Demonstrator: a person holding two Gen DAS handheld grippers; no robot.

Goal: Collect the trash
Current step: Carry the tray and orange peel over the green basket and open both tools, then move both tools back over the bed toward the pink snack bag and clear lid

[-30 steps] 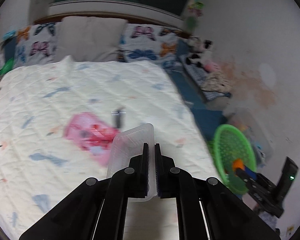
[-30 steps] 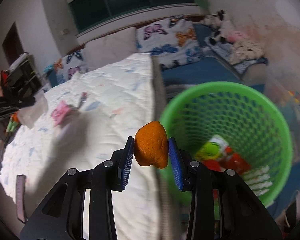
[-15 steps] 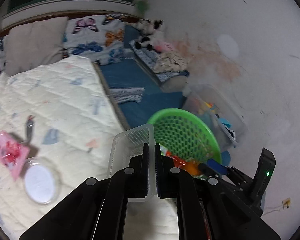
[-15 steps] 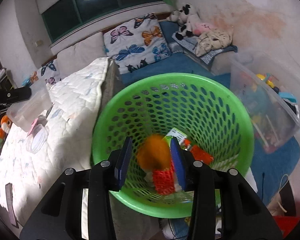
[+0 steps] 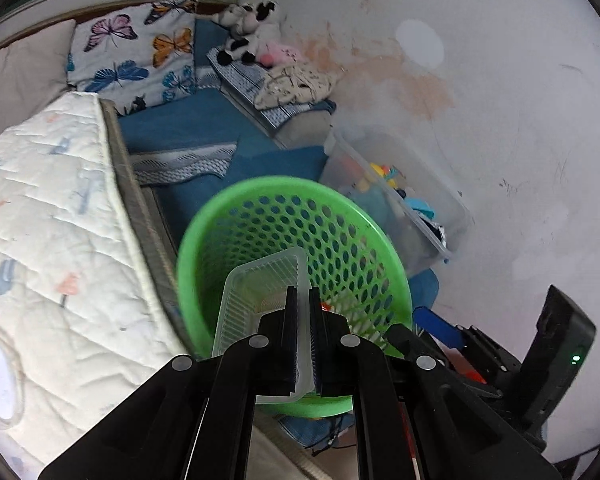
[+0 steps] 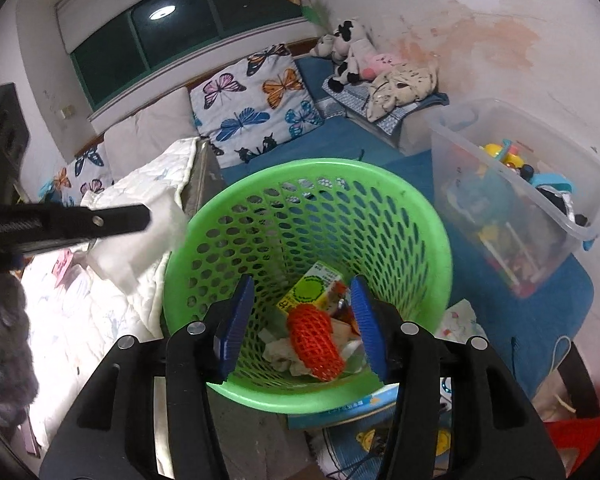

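Dim indoor lighting, cool in tone. Ceiling lamp mirrored in the dark window (image 6: pixel 188 26). Overexposed glare across the quilt (image 6: pixel 72 320) at lower left of the right wrist view. Motion blur on the mattress edge (image 5: pixel 140 216) and green basket (image 5: pixel 260 188) rim in the left wrist view. Strong fisheye curvature, black vignette at all corners.

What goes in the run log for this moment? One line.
left hand-held gripper: shut on clear plastic tray, over green basket | right hand-held gripper: open, above basket
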